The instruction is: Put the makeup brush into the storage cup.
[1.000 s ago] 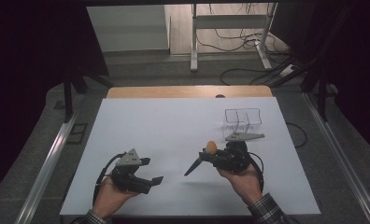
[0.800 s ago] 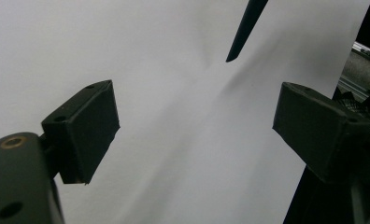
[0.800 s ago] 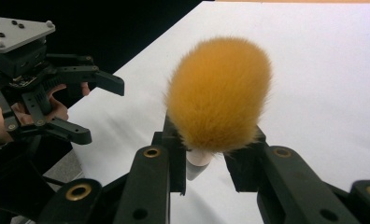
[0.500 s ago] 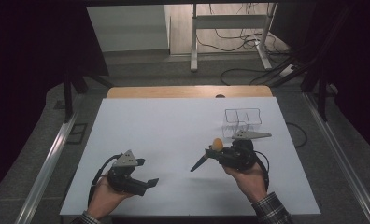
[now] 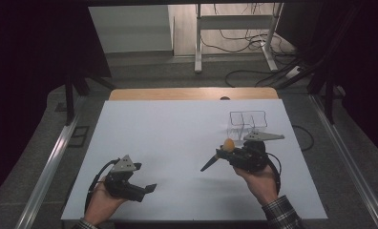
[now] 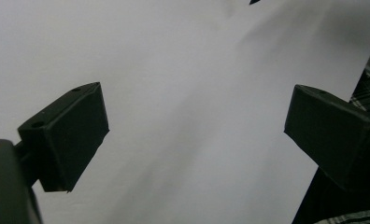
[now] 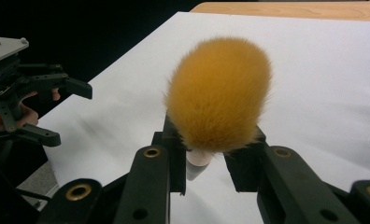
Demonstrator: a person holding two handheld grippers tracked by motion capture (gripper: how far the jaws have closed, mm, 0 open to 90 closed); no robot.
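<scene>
Makeup brush (image 7: 218, 95): clamped in right tongs (image 5: 224, 151), bristles up, handle slanting near-left; clear holder (image 5: 246, 121) just beyond, far-right. Left tongs (image 5: 138, 190): wide, empty, having just opened.

No legible text or labels anywhere

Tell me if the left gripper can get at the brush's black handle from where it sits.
Probably yes. The left gripper is open with nothing between its jaws, and bare white table lies between it and the brush, whose handle juts toward it from the shut right gripper.
</scene>
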